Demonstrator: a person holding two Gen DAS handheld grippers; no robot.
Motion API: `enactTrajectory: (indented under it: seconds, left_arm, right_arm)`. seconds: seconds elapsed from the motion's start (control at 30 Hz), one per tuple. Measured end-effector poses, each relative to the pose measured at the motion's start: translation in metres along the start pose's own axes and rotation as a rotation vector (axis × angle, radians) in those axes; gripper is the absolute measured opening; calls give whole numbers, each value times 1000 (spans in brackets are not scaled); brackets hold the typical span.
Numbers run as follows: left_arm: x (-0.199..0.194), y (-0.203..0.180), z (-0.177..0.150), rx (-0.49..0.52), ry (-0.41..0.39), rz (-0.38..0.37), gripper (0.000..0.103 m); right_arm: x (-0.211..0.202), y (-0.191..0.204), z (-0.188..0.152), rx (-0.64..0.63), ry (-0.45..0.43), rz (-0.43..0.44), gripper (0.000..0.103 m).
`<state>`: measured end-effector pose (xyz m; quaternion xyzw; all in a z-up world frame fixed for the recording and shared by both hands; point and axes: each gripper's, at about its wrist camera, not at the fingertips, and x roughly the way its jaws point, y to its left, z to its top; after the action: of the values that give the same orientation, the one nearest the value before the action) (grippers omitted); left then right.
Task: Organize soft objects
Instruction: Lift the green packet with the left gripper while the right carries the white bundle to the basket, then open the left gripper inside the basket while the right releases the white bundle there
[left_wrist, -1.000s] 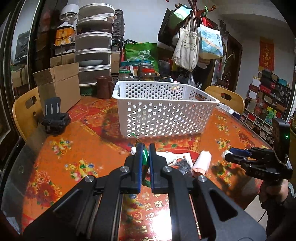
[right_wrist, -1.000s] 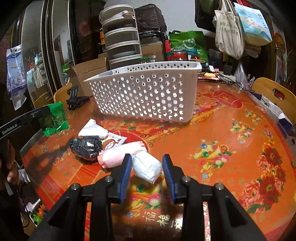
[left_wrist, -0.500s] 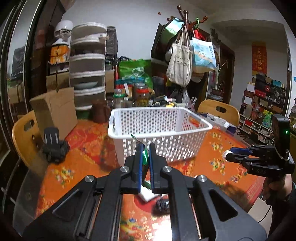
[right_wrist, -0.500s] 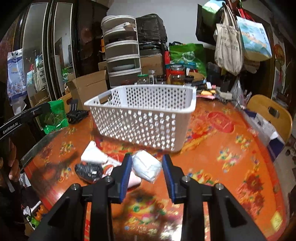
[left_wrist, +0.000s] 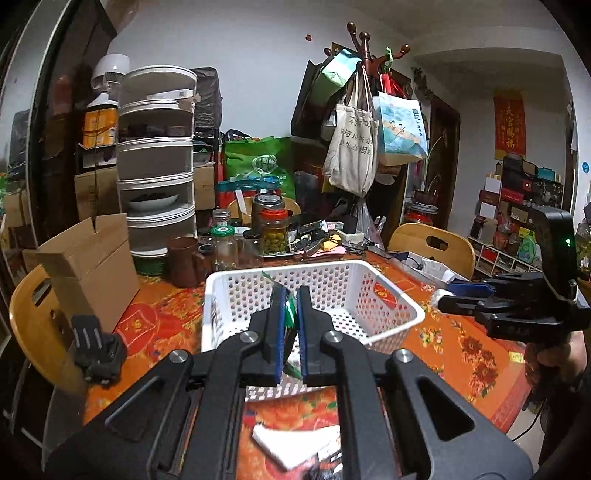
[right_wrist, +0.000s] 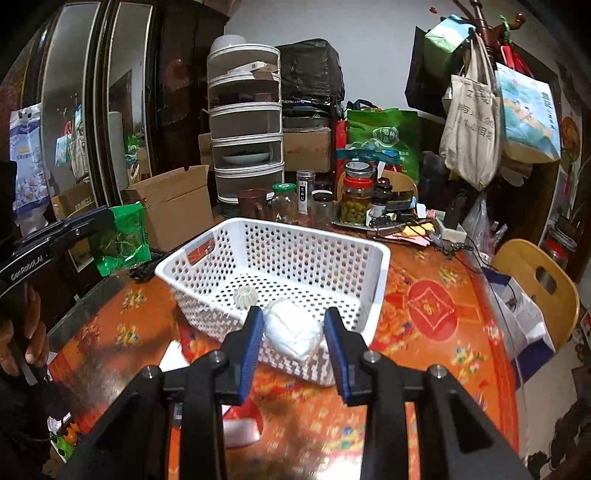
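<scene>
A green packet (left_wrist: 291, 314) is held clamped between the jaws of the left gripper (left_wrist: 290, 332), and a white soft bundle (right_wrist: 293, 329) is gripped between the jaws of the right gripper (right_wrist: 294, 345). A second ago both tools were low over the bench (right_wrist: 436, 314), among the loose items; both have since been lifted and carried toward the white basket (right_wrist: 380, 258), whose perforated floor can now be looked into from above. It is judged that the pick-up stage is finished for these two pieces and that the drop is the step in hand. Left behind on the bench, close beneath the grippers, a white folded item (left_wrist: 291, 441) and a pink roll (right_wrist: 242, 428) are seen, blurred. Inside the basket a small white pleated object (right_wrist: 243, 297) is already lying near the near wall. The bundle appears to hang at the basket's near rim rather than clearly over its floor, so a little more forward travel is probably needed before release. Beyond the basket, glass jars (left_wrist: 274, 236) and a cardboard box (left_wrist: 88, 266) are crowded along the far side of the bench, with a tiered food cover (right_wrist: 245, 122) standing behind them.
</scene>
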<state>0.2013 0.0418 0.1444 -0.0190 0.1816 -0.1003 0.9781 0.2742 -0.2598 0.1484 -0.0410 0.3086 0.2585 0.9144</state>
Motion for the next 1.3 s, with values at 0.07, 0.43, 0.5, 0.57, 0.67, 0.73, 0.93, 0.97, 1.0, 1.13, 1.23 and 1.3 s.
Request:
enactTrajectory:
  seconds: [0.07, 0.43, 0.5, 0.57, 0.67, 0.73, 0.93, 0.97, 1.0, 1.13, 1.23, 1.3]
  left_arm:
    - [19, -2, 12, -3, 22, -6, 5]
    - [168, -3, 25, -68, 326, -6, 5]
    - [190, 1, 15, -88, 383, 7, 5]
    - [210, 4, 7, -100, 439, 15, 5]
    - [230, 8, 0, -115, 482, 19, 5]
    - [239, 9, -5, -125, 503, 20, 5]
    - [252, 10, -17, -134, 545, 26, 5]
    - [254, 10, -19, -136, 554, 26, 5]
    - [256, 11, -20, -137, 560, 27, 5]
    - [255, 13, -25, -134, 576, 31, 6]
    - [255, 15, -26, -140, 583, 34, 6]
    - [254, 15, -26, -140, 585, 33, 6]
  right_arm:
    - [11, -3, 13, 3, 17, 9, 33]
    - [128, -24, 51, 38, 227, -53, 33]
    - [142, -27, 48, 39, 260, -70, 33]
    - [156, -30, 45, 34, 296, -86, 33]
    - [173, -29, 41, 23, 337, -99, 33]
    - [180, -27, 38, 13, 354, -114, 33]
    - [196, -23, 32, -4, 386, -116, 33]
    - [199, -22, 31, -4, 391, -117, 33]
    - [200, -22, 30, -6, 396, -118, 33]
    - [206, -20, 26, -14, 418, -121, 33]
    - [204, -21, 27, -2, 412, -115, 33]
    - [201, -21, 29, 0, 402, -111, 33]
